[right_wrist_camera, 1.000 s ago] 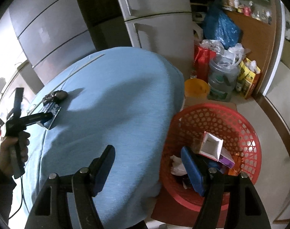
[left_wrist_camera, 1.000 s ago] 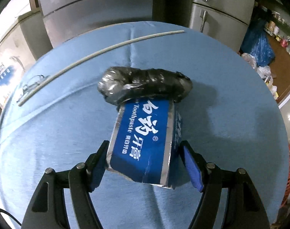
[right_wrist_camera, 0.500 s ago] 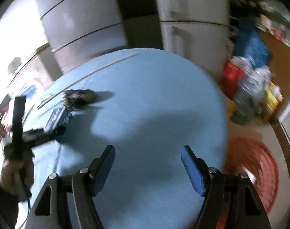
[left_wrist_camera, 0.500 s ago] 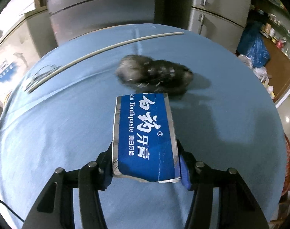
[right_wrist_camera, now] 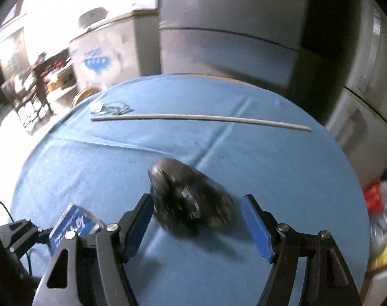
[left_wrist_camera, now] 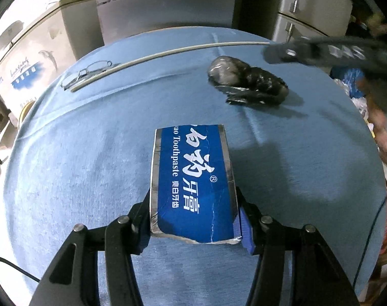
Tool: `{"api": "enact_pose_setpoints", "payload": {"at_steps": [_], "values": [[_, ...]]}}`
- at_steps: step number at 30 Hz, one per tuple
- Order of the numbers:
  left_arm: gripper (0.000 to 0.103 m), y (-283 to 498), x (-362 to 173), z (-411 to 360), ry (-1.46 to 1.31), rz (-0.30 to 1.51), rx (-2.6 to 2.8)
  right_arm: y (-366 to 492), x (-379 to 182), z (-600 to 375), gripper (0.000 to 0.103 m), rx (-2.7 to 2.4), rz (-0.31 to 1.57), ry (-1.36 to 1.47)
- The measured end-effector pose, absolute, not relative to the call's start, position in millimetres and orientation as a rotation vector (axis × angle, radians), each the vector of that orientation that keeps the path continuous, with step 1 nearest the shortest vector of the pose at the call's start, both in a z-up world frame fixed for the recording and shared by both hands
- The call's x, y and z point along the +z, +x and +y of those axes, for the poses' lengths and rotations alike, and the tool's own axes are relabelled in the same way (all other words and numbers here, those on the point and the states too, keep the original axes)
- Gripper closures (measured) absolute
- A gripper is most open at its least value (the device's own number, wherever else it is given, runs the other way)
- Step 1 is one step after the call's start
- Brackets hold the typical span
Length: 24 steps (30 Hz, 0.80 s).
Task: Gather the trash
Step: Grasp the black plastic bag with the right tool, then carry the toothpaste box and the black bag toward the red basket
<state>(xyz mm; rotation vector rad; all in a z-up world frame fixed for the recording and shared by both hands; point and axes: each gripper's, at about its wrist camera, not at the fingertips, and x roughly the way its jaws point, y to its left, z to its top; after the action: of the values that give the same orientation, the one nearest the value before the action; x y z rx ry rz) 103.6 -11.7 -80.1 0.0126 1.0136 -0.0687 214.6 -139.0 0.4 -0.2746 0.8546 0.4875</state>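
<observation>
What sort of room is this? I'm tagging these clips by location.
Probably a home kitchen or storeroom: a round table under a blue cloth stands among refrigerators and a chest freezer, and bags and bottles crowd the floor on the table's right.

Round table (left_wrist_camera: 91, 178) covered in blue cloth, grey refrigerators (right_wrist_camera: 218, 38) ranged behind, white chest freezer (left_wrist_camera: 40, 58) lit brightly at left

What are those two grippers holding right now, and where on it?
The left gripper clamps the blue toothpaste box by its two long sides near the close end. The right gripper holds nothing; its open jaws flank the crumpled black bag.
</observation>
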Motion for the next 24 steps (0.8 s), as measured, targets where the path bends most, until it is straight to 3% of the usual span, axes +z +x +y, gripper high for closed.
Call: {"api": "enact_pose_setpoints", "payload": {"at_steps": [7, 10, 11, 24], "values": [[0.046, 109, -81, -5, 0.004, 1.011, -0.076, 260, -60, -116, 0.029, 0.465, 1.027, -0.389], [0.045, 113, -82, -4, 0.009, 1.009, -0.077, 258, -67, -134, 0.055, 0.462, 1.050, -0.259], [0.045, 110, -82, -5, 0.012, 1.008, -0.077, 255, -66, -138, 0.058, 0.450, 1.046, -0.249], [0.046, 85, -62, -38, 0.048, 0.989, -0.073, 144, -50, -229, 0.062, 0.337, 0.968, 0.018]]}}
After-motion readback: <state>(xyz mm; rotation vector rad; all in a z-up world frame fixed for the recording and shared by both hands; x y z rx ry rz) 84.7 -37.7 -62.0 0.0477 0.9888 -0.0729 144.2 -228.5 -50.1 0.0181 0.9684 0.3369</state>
